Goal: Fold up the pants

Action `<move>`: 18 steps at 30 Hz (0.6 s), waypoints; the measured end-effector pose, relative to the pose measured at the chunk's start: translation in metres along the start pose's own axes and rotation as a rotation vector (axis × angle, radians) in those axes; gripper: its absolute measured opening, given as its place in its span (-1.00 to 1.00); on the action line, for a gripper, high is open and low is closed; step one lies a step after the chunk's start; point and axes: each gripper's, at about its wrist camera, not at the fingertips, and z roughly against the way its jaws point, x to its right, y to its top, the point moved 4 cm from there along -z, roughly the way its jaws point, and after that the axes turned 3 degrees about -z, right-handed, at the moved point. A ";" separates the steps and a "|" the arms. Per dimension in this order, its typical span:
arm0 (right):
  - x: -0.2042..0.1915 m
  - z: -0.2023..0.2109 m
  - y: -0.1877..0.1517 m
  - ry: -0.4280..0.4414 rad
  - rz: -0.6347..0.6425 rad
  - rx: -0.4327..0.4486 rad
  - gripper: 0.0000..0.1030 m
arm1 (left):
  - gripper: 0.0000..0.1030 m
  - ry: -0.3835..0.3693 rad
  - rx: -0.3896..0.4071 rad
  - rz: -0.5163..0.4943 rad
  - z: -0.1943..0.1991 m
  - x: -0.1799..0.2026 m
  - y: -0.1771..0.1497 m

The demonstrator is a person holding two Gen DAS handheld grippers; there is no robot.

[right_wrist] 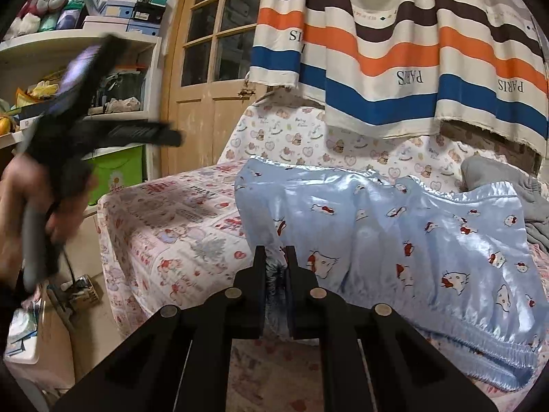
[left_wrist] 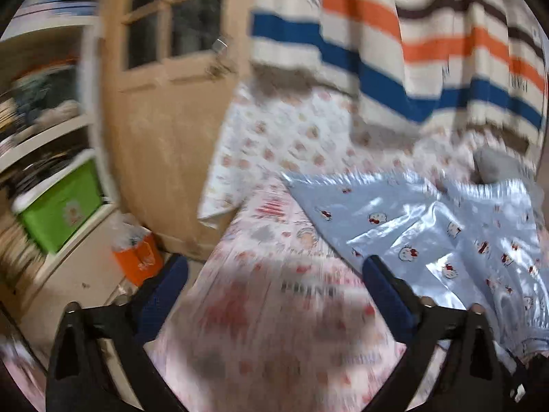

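Pants [right_wrist: 411, 240], shiny blue satin, lie spread on the bed [right_wrist: 178, 213], filling the right wrist view from 12 to 4 o'clock. Right gripper [right_wrist: 275, 257] is clamped on a bunched fold at their near edge. Left gripper [left_wrist: 274, 271] hangs wide open and empty, pants at its 2 o'clock. Slippery satin could slide from the single pinch, or the fold could skew.

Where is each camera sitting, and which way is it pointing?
Left wrist: rides the open left claw, above the bed, facing the door; blurred.
Right wrist: rides the right claw, shut on the blue pants; shows the person's left hand.
Shared: pants, bed, door, striped curtain.
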 end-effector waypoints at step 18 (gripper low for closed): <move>0.017 -0.006 0.014 -0.003 -0.053 -0.013 -0.83 | -0.14 -0.265 -0.380 0.252 -0.194 -0.008 0.082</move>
